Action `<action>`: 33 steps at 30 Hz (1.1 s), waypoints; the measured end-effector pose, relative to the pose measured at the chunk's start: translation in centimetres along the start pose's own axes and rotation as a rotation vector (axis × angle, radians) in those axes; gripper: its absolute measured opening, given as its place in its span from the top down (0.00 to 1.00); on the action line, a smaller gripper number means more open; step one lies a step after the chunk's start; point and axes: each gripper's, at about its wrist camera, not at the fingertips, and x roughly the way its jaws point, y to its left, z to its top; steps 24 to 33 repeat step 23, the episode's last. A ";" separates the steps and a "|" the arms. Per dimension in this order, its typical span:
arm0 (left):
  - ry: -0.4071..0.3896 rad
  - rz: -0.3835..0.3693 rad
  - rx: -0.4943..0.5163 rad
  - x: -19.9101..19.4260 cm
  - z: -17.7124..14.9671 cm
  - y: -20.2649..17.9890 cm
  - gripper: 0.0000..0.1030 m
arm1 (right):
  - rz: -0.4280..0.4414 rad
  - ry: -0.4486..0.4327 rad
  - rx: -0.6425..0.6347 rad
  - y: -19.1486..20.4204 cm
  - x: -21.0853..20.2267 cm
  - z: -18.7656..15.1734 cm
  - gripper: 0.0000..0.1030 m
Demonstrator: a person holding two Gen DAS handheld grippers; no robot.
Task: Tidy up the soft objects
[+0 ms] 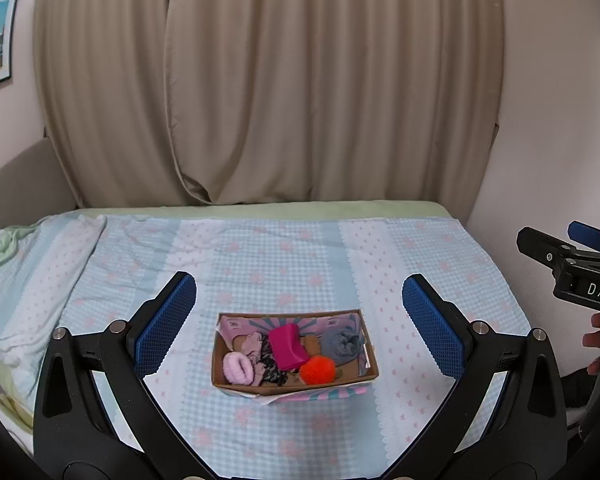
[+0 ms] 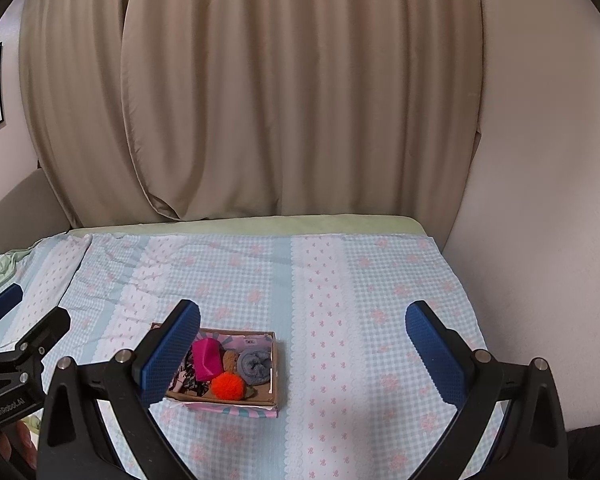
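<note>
Cardboard box [image 1: 294, 385] on the bed [image 1: 420, 248] holds every soft item; my left gripper [image 1: 296, 328] and right gripper [image 2: 302, 354] hover spread and empty, so I judge only a final check remains.

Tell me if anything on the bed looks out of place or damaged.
The cardboard box has a torn paper flap hanging off its near bottom edge. Otherwise nothing stands out: the orange pompom, pink scrunchie and grey cloth all lie inside it. Both grippers are open and empty.
</note>
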 end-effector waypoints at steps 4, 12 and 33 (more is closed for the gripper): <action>0.005 -0.004 -0.005 0.1 0.0 0.1 0.00 | -0.003 -0.004 0.001 0.0 0.0 -0.1 0.01; -0.019 -0.001 0.012 0.1 0.1 -0.6 0.00 | -0.006 0.006 0.002 -0.2 0.1 0.1 0.01; -0.026 0.014 0.010 3.0 -1.0 -2.4 0.00 | -0.004 0.067 -0.011 -1.3 2.7 -0.5 0.01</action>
